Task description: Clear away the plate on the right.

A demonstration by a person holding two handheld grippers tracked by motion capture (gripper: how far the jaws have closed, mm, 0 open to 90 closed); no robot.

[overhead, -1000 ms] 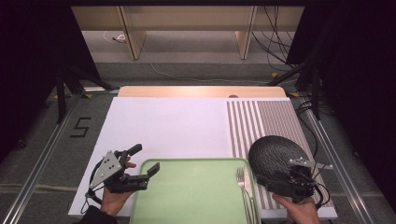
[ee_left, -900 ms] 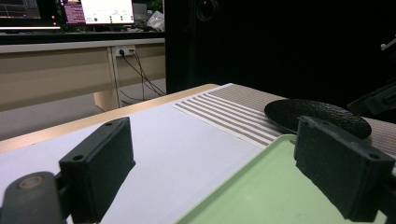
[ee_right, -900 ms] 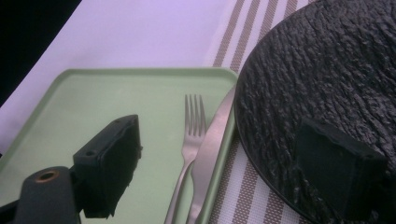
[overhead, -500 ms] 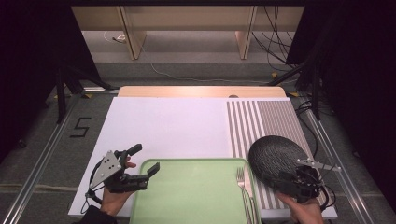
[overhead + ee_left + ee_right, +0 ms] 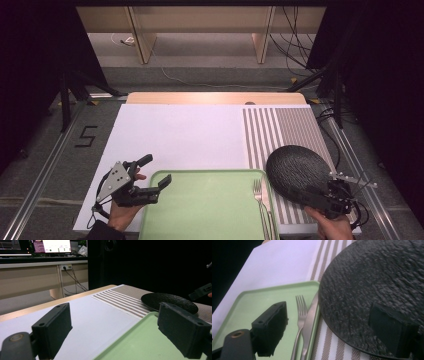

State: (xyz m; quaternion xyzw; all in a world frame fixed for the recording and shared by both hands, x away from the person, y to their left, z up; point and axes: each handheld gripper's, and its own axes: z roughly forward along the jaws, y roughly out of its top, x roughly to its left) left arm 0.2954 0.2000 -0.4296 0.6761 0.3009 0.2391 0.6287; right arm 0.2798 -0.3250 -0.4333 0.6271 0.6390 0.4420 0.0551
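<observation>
A green tray (image 5: 200, 210) lies at the table's near edge, with a fork (image 5: 258, 192) and a knife (image 5: 267, 212) along its right rim. A black textured plate (image 5: 292, 167) rests on the striped mat just right of the tray. My left gripper (image 5: 155, 170) hovers open at the tray's left corner, nothing between its jaws. My right gripper (image 5: 312, 192) is open at the plate's near edge. In the right gripper view its left jaw hangs over the tray (image 5: 262, 305) and its right jaw over the plate (image 5: 372, 277), with the fork (image 5: 300, 312) and knife (image 5: 310, 315) between.
A white mat (image 5: 185, 135) covers the table's left and middle, and a brown-striped mat (image 5: 287, 125) its right. A wooden strip (image 5: 215, 97) runs along the far edge. Cables and desk legs (image 5: 142, 47) stand on the floor beyond. The left gripper view shows the plate (image 5: 170, 301) past the tray (image 5: 140, 340).
My right gripper has drifted a little to the right and toward the person along the plate's near edge. The left gripper, tray and plate have stayed put.
</observation>
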